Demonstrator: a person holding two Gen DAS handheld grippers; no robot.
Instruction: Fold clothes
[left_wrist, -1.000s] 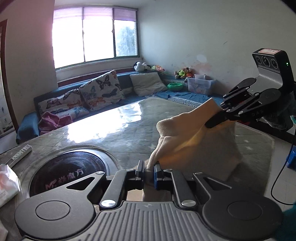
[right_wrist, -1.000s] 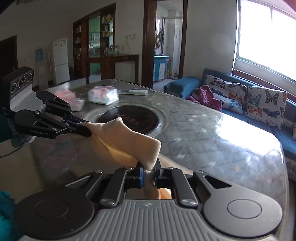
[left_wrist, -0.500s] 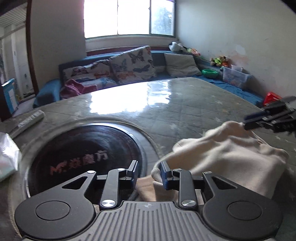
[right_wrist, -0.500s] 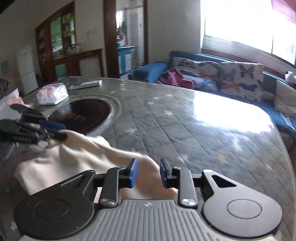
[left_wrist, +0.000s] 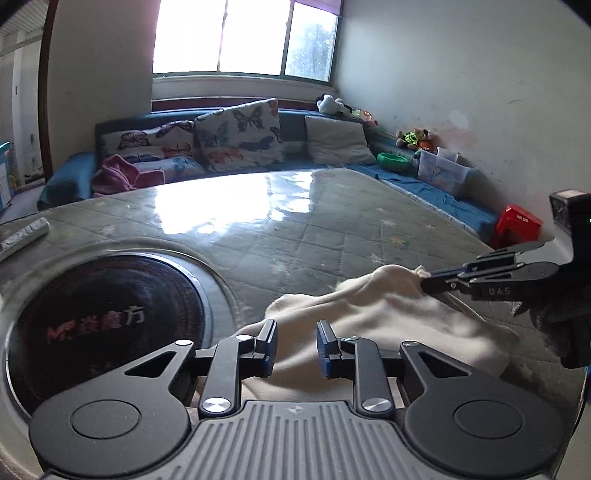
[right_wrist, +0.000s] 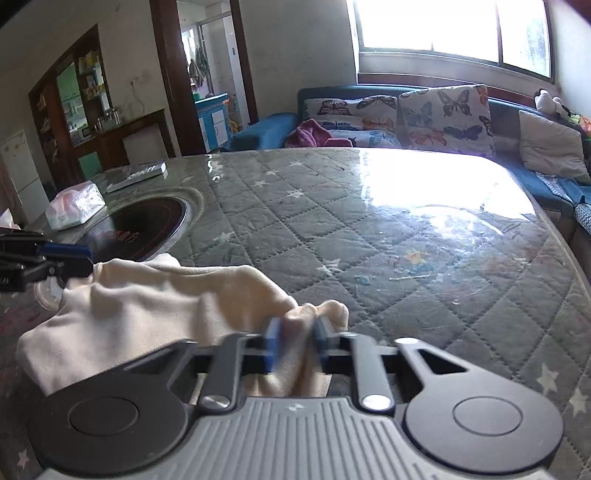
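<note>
**Cream garment lying on the quilted surface between two hand-held grippers**

Quilted grey-green padding under a glossy clear cover tops the surface (right_wrist: 369, 236), which has a round dark inset plate (left_wrist: 99, 321) with red lettering toward one end. Behind it runs a blue sofa (right_wrist: 266, 129) with butterfly-print cushions (left_wrist: 236, 133) beneath a bright window.

A cream garment (left_wrist: 369, 321) lies rumpled on the surface beside the dark plate, stretched loosely between both tools.

The left hand-held gripper (left_wrist: 295, 345) sits low over the near edge of the cloth with its blue-padded fingers clearly spread; fabric shows in the gap, but neither pad presses on it.

The right hand-held gripper (right_wrist: 295, 343) is blurred in its own view, its fingers drawn close together with a bunched fold of the garment pinched between them. From the left camera its tips (left_wrist: 424, 282) hold that raised corner just above the surface.

A tissue pack (right_wrist: 75, 210) and a remote control (right_wrist: 136, 177) rest beyond the plate.
</note>
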